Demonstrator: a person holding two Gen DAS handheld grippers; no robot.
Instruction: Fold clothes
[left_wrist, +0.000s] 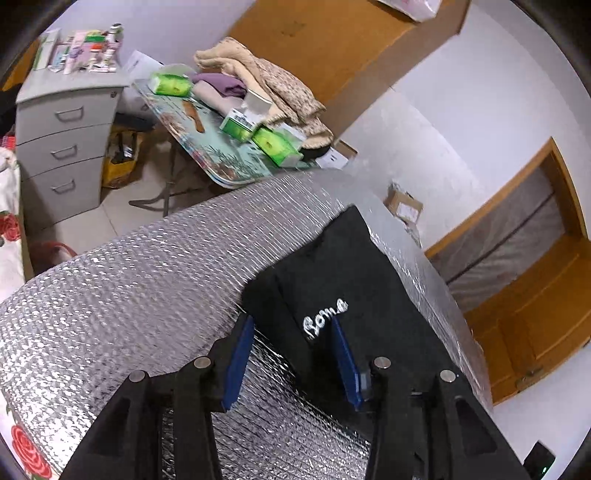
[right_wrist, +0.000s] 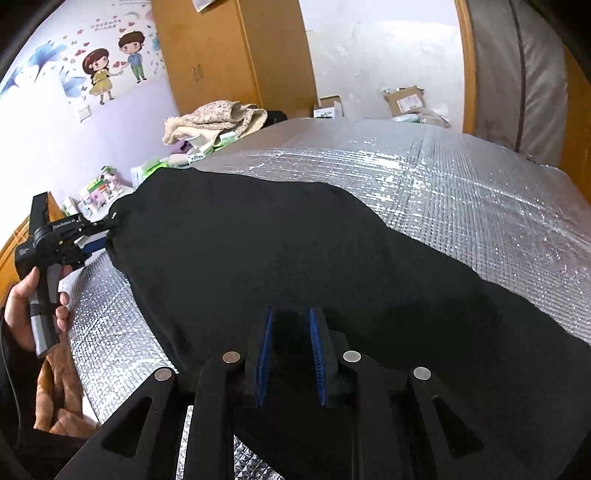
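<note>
The left gripper (left_wrist: 291, 332) stood wide open, empty, over the black garment's (left_wrist: 332, 280) folded edge; the right gripper (right_wrist: 291, 325) pinched cloth, anchoring the fold.

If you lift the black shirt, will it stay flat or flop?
Probably flop: the black shirt already sags and wrinkles on the silver mat. It looks thin, so likely light. It may slide easily on that shiny mat.
</note>
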